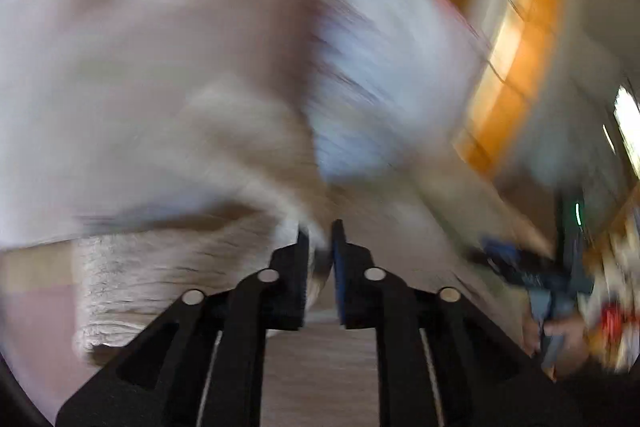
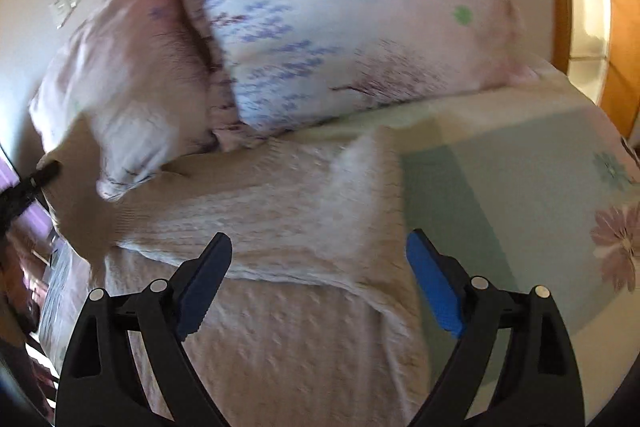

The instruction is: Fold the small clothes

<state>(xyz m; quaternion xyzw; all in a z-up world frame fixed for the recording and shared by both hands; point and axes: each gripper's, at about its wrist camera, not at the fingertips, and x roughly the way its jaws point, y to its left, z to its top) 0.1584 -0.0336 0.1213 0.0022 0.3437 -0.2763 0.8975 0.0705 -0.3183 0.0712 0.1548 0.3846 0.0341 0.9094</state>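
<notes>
The left gripper (image 1: 320, 243) has its jaws drawn nearly together, pinching an edge of the cream knitted sweater (image 1: 168, 279); that view is heavily blurred, so little more can be told there. The right gripper (image 2: 320, 259) stands wide, its blue pads (image 2: 434, 291) well apart and holding nothing, just above the sweater (image 2: 280, 219). The sweater lies on the bed (image 2: 500, 187), a part of it folded over across the rest, running from the bed's left edge toward its middle. Two flowered pillows (image 2: 340, 27) rest at the far edge, the nearer one touching the sweater's far side.
</notes>
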